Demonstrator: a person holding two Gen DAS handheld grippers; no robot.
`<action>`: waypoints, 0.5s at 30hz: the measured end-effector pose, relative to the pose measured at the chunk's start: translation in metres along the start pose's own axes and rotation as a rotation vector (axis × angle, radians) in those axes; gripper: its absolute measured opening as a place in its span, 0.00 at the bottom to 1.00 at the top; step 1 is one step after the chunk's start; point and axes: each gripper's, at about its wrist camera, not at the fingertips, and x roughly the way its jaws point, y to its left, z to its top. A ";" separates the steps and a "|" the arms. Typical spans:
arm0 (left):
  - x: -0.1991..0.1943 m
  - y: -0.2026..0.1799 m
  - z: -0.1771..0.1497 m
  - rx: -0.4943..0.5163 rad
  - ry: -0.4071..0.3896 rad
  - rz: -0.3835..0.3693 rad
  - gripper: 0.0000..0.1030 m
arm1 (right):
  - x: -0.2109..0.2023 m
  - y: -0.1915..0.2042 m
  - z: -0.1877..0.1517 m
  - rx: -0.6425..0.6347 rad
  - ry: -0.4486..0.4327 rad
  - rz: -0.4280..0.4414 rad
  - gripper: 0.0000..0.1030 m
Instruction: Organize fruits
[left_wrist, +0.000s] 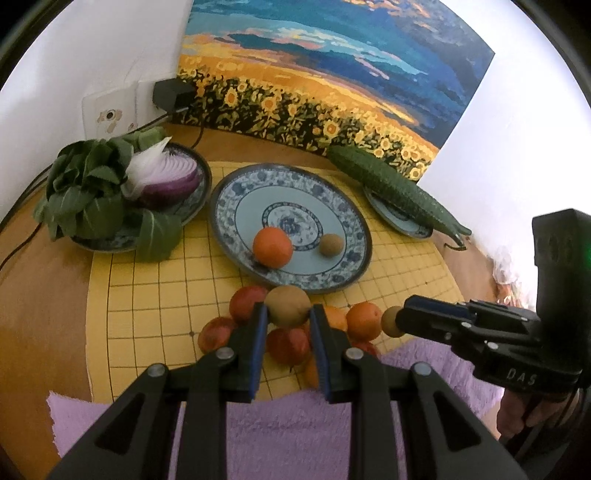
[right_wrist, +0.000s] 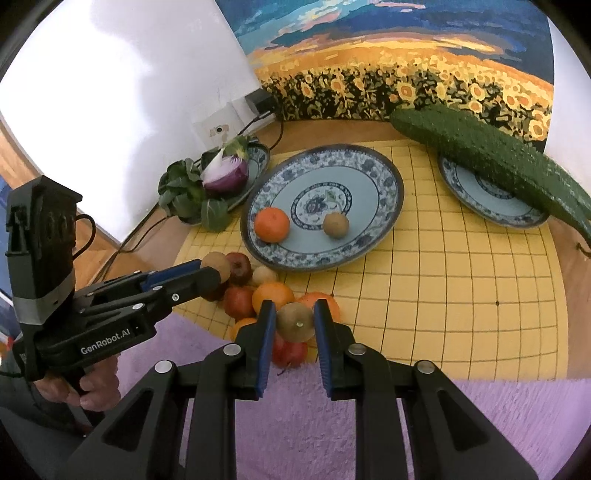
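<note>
A blue patterned centre plate (left_wrist: 291, 192) (right_wrist: 384, 184) holds an orange (left_wrist: 272, 246) (right_wrist: 272, 224) and a brown kiwi (left_wrist: 331, 244) (right_wrist: 335, 225). In front of it lies a pile of red apples (left_wrist: 246, 303) (right_wrist: 239, 266) and oranges (left_wrist: 364, 320) (right_wrist: 272, 295) on the yellow grid mat (left_wrist: 147, 295) (right_wrist: 443, 280). My left gripper (left_wrist: 289, 314) (right_wrist: 218, 271) is shut on a brown kiwi (left_wrist: 287, 305) (right_wrist: 216, 264) above the pile. My right gripper (right_wrist: 295, 317) (left_wrist: 397, 321) is shut on another kiwi (right_wrist: 295, 321) (left_wrist: 392, 320) just right of it.
A plate with bok choy (left_wrist: 88, 188) (right_wrist: 181, 192) and a cut red onion (left_wrist: 166, 177) (right_wrist: 227, 171) stands at the left. A plate (left_wrist: 399, 218) (right_wrist: 491, 203) with a long cucumber (left_wrist: 399, 188) (right_wrist: 491, 158) stands at the right. A purple towel (left_wrist: 258, 424) (right_wrist: 295, 406) lies near me. A wall socket and cable are at the back left.
</note>
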 end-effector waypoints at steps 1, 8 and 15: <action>0.000 0.000 0.001 0.002 -0.001 0.001 0.24 | 0.000 0.000 0.002 -0.001 -0.006 -0.002 0.22; 0.003 -0.002 0.008 0.007 -0.006 0.001 0.24 | -0.002 -0.004 0.012 -0.002 -0.025 -0.005 0.21; 0.007 -0.002 0.015 0.010 -0.010 0.002 0.24 | 0.003 -0.003 0.021 -0.012 -0.027 0.008 0.18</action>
